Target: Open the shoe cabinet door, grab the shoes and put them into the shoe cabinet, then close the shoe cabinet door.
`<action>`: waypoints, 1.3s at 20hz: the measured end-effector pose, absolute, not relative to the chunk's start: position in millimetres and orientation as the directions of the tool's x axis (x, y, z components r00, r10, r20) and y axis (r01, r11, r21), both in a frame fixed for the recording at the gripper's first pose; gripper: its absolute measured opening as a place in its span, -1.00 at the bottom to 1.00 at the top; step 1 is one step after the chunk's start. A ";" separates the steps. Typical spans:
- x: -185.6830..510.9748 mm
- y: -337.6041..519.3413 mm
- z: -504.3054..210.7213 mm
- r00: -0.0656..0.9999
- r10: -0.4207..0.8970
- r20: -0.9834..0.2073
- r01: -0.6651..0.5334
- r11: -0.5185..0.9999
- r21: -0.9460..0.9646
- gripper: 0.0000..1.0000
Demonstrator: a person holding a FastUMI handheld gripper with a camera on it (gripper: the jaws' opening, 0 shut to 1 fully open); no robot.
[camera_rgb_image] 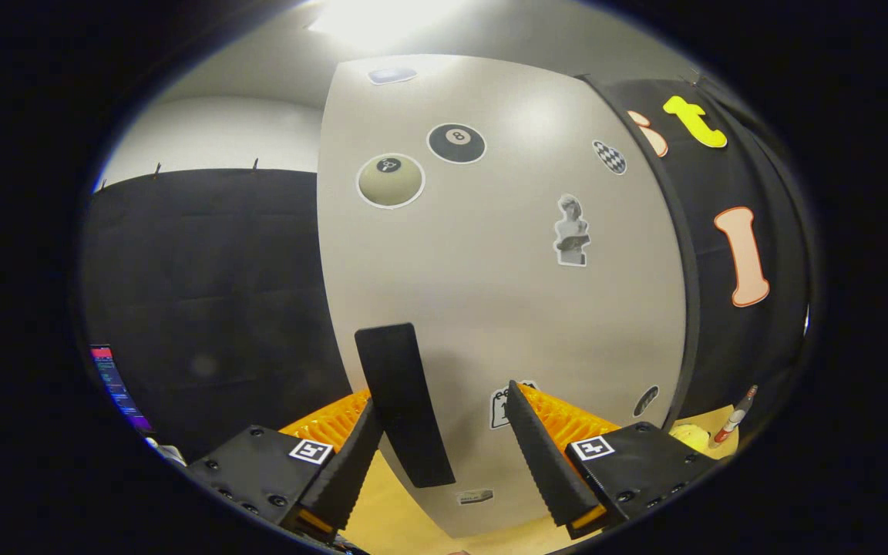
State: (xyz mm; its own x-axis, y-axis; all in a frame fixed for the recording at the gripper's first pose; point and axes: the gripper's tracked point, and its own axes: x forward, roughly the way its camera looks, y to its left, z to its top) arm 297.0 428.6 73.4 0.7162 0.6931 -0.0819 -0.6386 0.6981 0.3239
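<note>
At far left, beyond the left finger, one lit screen (116, 385) glows low against the dark booth wall; not part of the job. Next comes the gripper (444, 443): jaws spread wide, nothing pressed between them, sitting close up to the shoe cabinet door (490, 254). One dark bar handle (404, 401) runs roughly upright on that door, and it falls between the two fingers, hard by the left one; I can't tell whether that finger touches it. My read: the gap is there so the fingers can straddle the handle, and the pose fits either the pull to open or the finish of the close; which one I can't say from here, though the door looks shut or nearly so. Cabinet sits on the wooden desk (390, 509), door face toward the gripper, handle near its left edge, so hinges are probably on the right side. Stickers (390, 180) on the door, counted left to right: one pale ball, one black 8-ball, one small one up top, one bust figure, one checkered oval, one partly hidden calendar-like one by the right finger, one dark oval low right, one small label at the bottom; eight in all. Right of the cabinet, past the right finger, one small rocket-shaped object (735, 416) lies on the desk beside a pale yellowish thing I can't identify.
</note>
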 end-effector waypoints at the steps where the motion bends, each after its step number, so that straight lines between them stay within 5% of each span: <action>1: 303.3 439.5 72.0 0.722 0.687 -0.087 -0.633 0.706 0.317 0.93; 11: 254.7 411.3 80.0 0.808 0.582 -0.096 -0.557 0.806 0.200 0.96; 26: 192.0 182.2 73.3 0.963 0.254 -0.084 -0.239 0.959 0.154 0.95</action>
State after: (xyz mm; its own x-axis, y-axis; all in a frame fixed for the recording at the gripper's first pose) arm 192.0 182.2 73.3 0.9635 0.2542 -0.0843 -0.2394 0.9586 0.1541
